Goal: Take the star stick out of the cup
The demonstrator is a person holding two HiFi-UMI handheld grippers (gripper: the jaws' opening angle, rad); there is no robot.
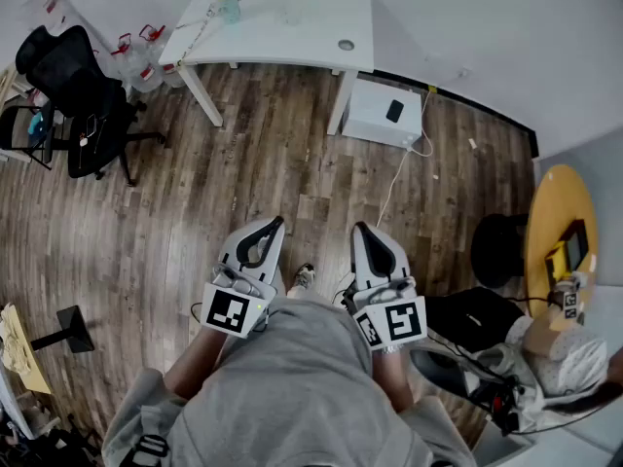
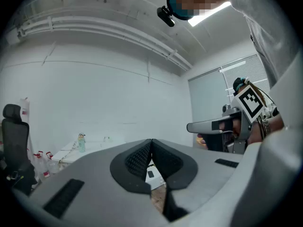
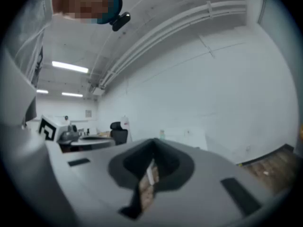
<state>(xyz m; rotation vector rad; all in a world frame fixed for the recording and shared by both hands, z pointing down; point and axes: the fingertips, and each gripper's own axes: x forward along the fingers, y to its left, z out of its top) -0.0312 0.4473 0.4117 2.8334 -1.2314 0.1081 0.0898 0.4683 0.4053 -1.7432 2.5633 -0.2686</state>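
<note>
I cannot make out the star stick or a cup at this distance. The white table (image 1: 282,37) stands far off across the wooden floor, with a small teal bottle (image 1: 228,3) on it. My left gripper (image 1: 275,224) and right gripper (image 1: 358,230) are held close to the person's body, side by side, pointing toward the table. Both are shut with nothing between the jaws. In the left gripper view the left gripper's (image 2: 151,141) pads meet at the tip, and the right gripper (image 2: 213,126) shows beside it. The right gripper's (image 3: 154,142) jaws are likewise together.
A white box (image 1: 382,113) sits on the floor under the table's right end, with a cable (image 1: 399,178) trailing from it. A black office chair (image 1: 73,86) stands at the left. A round yellow table (image 1: 560,251) and a black stool (image 1: 496,249) are at the right.
</note>
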